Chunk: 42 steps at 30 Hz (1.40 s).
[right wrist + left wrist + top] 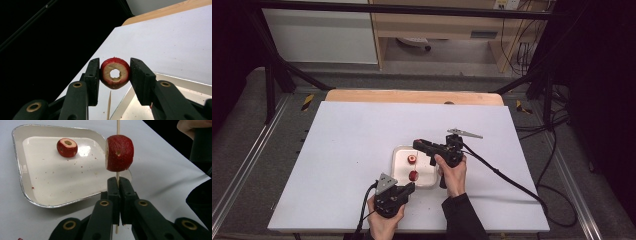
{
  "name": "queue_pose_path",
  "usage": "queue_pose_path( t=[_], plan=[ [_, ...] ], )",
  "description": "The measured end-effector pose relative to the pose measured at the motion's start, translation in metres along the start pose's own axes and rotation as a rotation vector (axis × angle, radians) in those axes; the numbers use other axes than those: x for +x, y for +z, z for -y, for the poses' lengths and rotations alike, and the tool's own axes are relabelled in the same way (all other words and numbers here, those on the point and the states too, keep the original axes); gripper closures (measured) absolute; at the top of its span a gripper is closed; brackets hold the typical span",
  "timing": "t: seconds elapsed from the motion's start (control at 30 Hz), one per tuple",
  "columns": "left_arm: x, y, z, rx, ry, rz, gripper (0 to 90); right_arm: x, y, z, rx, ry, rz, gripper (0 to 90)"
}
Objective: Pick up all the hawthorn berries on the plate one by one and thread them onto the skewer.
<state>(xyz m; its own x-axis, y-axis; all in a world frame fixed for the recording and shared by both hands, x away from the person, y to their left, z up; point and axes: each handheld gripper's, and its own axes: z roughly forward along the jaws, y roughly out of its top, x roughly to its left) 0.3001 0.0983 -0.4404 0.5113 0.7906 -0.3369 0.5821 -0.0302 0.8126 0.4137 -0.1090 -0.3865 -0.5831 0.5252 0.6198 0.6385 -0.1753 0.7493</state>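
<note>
Because a thin stick bends unless it is steadied, I pinch the wooden skewer (118, 176) tight in my left gripper (119, 185), upright, one cored red fruit piece (119, 153) already threaded. My right gripper (115, 75) clamps a second cored piece (115, 73), hole facing out, above the skewer tip (109, 100). A third piece (67, 147) waits in the white tray (17, 170). I see no writing anywhere.

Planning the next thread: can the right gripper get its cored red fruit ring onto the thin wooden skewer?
Likely yes. The right gripper holds the ring close to the bare tip of the skewer, with nothing between them.
</note>
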Motion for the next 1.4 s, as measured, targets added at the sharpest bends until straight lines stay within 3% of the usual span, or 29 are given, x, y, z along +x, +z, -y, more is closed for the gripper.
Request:
queue_pose_path(
  t=[0.6,1.03,1.2,1.4],
  plan=[
    [0.002,0.000,-0.002,-0.002,-0.045,0.016,88.2,0.000,0.001,0.003,0.012,-0.024,-0.002,61.5],
    [0.002,0.004,-0.005,0.027,-0.093,0.030,88.3,0.002,0.001,0.009,0.017,-0.090,0.013,61.6],
    [-0.002,0.002,-0.004,0.018,-0.110,0.039,88.5,0.003,-0.001,0.009,0.018,-0.126,0.034,61.6],
    [-0.002,0.005,-0.003,0.003,-0.130,0.033,88.5,0.002,0.000,0.012,0.005,-0.095,0.021,61.8]
  ],
)
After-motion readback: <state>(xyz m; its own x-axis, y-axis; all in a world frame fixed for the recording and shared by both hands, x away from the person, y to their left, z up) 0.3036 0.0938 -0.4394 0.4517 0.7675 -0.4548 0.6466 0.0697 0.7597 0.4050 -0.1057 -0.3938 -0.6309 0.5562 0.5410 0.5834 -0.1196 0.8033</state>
